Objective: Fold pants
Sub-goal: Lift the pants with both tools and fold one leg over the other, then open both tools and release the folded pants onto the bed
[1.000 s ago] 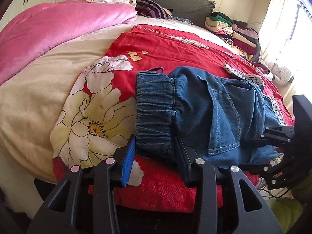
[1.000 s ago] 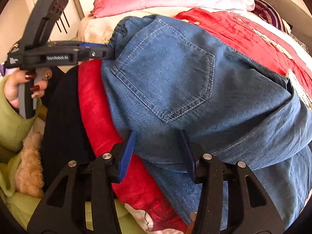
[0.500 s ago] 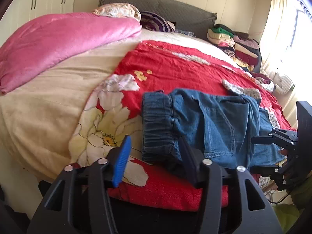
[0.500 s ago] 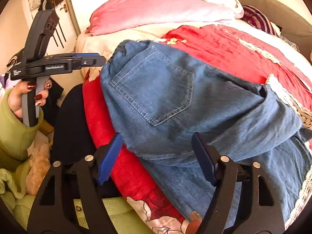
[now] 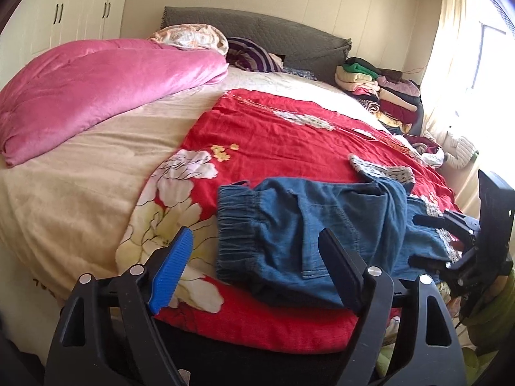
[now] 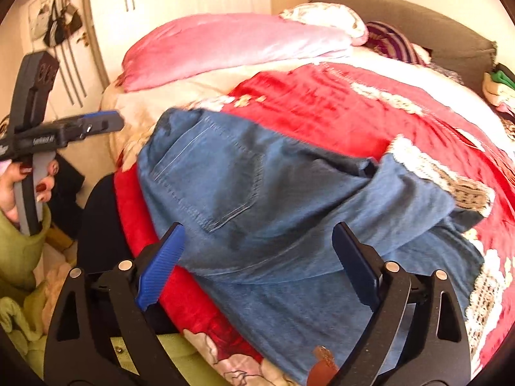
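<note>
Both tongs, left (image 5: pixel 254 267) and right (image 6: pixel 257 263), have just been opening and grip nothing, so the person should lift clear of the folded pants (image 5: pixel 309 231) on the red blanket (image 5: pixel 289 135) without snagging the denim.

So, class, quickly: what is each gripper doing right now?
Left gripper: open, just released the jeans.
Right gripper: open, jaws just widened, holding nothing.

Left gripper (image 5: pixel 260 270) and right gripper (image 6: pixel 257 267) both tilted downward, jaws just spread wide, nothing pinched between. Left hand (image 6: pixel 22 183) wrapped round handle.
</note>
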### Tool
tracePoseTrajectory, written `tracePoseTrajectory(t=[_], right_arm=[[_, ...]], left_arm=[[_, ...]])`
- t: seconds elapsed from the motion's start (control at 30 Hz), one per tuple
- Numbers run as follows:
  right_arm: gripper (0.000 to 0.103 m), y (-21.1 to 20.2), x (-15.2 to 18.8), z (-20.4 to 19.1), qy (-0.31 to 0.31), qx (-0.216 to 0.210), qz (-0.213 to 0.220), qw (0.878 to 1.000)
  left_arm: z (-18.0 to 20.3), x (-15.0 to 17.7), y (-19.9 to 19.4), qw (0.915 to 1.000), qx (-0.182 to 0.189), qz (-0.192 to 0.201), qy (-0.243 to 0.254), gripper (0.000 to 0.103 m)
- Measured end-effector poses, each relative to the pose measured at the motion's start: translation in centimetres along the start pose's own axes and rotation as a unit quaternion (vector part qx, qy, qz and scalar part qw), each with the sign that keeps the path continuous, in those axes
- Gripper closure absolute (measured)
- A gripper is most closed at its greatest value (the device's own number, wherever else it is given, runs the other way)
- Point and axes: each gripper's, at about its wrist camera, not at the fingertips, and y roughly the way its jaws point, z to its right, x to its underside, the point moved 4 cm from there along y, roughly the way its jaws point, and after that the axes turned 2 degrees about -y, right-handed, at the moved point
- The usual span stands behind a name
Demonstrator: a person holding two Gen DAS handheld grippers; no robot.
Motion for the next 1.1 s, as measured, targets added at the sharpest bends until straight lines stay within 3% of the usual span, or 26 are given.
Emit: tracePoseTrajectory(t=[0.03,0.13,0.67,1.1], right_arm=[[0.014,-0.4,-0.1,0.5,0.007,0.005,0.006,1.000],[0.013,-1.3,-0.3,1.6,0.017,0.022,0.018,0.999],[0.009,-5.0,-1.7,8.1,0.069,0.098,0.068,0.991],[0.009,-3.8,-4.7,13.2,0.101,0.144,0.053,0.983]], left_arm=[[0.4,-0.1,0.0,1.0000,0.001,0.001,0.002,0.023],[1.3,-0.3,0.0,1.0000,0.006,0.003,0.006,0.008],[7.0,-0.9,2.1,0.9976,0.049,-0.015,0.045,0.008],[11.6,0.8,5.1,0.9914,0.096,-0.049,0.074,0.008]])
